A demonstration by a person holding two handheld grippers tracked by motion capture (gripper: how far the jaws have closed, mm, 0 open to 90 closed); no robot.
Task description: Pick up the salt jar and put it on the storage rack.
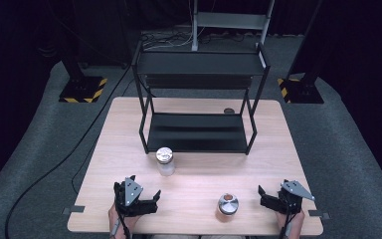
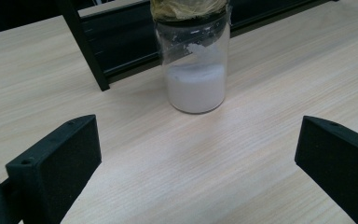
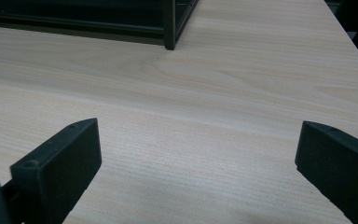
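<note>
two black fingers (image 2: 56, 163) of the left gripper (image 1: 135, 196) stand wide apart, low over the wooden surface (image 1: 199, 184), and nothing is between them. they look open like that so a thing can fit in the gap.

straight ahead of them stands a glass jar (image 2: 196, 70). it is upright, with white powder in the bottom half and a shiny lid on top. it sits just in front of the black rack (image 1: 199, 99), near the rack's front left leg. from the left gripper view the jar is ahead of the gap between the fingers, a bit toward the middle, and not touching either finger. my guess is that this jar is the one to pick up first, and the rack is where it may go, since the shelves have room.

a second jar (image 1: 227, 205) sits near the front edge of the surface, between the two grippers. it has a shiny lid too and something brownish inside. it is closer to the right gripper (image 1: 277, 198) but off to that gripper's side, not in front of it.

the right gripper's fingers (image 3: 60, 163) are wide apart too, holding nothing. they point at bare wood and the rack's front right leg.

both hands rest near the front edge, well back from the rack, like they are ready to start.
</note>
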